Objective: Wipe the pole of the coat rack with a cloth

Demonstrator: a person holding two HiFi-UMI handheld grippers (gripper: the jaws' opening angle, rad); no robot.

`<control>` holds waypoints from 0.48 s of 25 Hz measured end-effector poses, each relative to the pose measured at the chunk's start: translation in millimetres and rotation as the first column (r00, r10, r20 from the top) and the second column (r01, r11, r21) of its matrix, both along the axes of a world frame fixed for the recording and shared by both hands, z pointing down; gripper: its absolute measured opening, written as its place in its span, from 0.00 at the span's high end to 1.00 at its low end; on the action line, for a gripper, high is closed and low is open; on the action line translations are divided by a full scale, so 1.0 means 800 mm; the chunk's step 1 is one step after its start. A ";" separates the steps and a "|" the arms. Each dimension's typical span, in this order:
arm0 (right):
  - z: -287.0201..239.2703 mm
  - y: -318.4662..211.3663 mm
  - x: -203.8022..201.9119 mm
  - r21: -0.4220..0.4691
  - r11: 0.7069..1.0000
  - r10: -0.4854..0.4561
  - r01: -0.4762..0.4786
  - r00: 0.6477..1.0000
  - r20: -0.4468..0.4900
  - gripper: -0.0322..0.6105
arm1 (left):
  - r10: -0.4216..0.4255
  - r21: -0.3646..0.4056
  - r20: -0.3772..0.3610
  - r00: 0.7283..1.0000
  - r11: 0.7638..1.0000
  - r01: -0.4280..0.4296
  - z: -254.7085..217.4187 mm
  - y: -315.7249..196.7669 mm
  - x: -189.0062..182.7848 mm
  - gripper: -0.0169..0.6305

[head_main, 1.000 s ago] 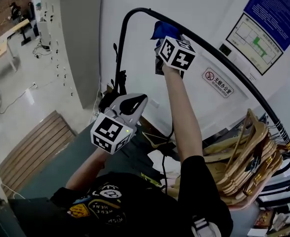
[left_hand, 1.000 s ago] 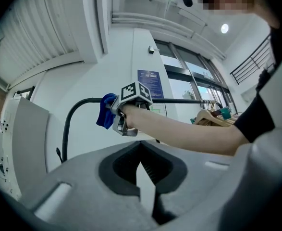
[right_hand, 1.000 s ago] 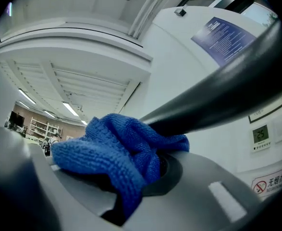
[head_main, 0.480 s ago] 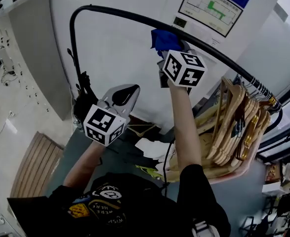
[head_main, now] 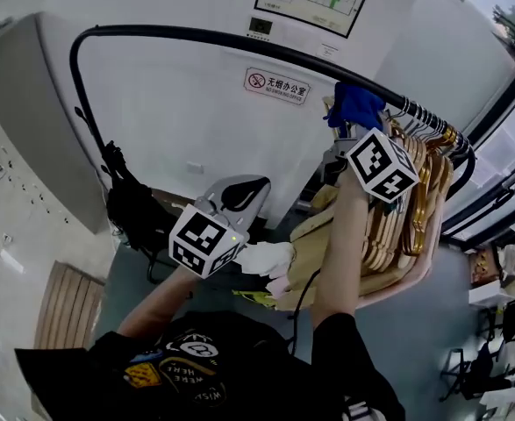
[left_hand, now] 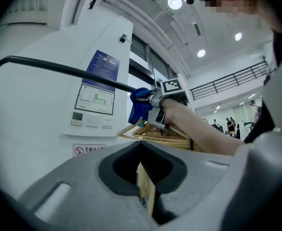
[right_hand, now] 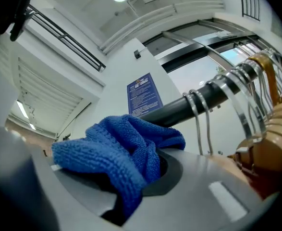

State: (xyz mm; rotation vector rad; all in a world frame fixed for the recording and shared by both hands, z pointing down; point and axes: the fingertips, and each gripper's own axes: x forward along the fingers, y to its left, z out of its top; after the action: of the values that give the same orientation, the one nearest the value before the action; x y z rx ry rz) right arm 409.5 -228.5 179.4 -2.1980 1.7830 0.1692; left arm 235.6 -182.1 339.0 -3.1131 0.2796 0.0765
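grip: right tool [head_main: 352, 123] is clenched on the blue knitted cloth [right_hand: 121, 153], so the fabric rubs, not the jaws.
place: cloth lies against the black curved metal pole [head_main: 196, 35], just beside the wooden hangers [head_main: 397, 222].
spare: left tool [head_main: 244, 189] is clenched on nothing, low, well apart from the pole.

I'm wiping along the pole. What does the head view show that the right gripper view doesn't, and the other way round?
Head view only: the left gripper, held low and away from the pole, a no-smoking sign on the wall, and the pole's bend at its left end. Right gripper view only: the wire hanger hooks looped over the pole close beside the cloth. Both: the blue cloth bunched in the right gripper against the black pole, and the wooden hangers.
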 end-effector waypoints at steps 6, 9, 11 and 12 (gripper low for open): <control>0.000 -0.015 -0.010 0.033 0.999 0.003 -0.003 1.000 0.019 0.92 | -0.046 -0.019 -0.002 0.999 0.999 0.046 0.008 0.000 -0.014 0.97; 0.001 -0.054 -0.042 0.064 0.996 -0.073 0.069 0.996 0.048 0.92 | -0.113 -0.037 -0.020 0.993 0.993 0.112 0.009 -0.015 -0.039 0.97; 0.003 -0.087 -0.078 0.058 0.989 -0.140 0.138 0.989 0.044 0.92 | -0.159 -0.027 -0.022 0.987 0.987 0.158 0.009 -0.025 -0.059 0.97; 0.003 -0.106 -0.099 0.048 0.985 -0.169 0.167 0.985 0.038 0.92 | -0.186 -0.024 -0.022 0.982 0.982 0.185 0.009 -0.032 -0.072 0.97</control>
State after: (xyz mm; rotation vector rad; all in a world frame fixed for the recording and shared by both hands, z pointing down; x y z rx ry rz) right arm 330.4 -313.3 181.6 -1.9944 1.9119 0.1226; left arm 177.9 -207.5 345.8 -3.0916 0.5727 0.1097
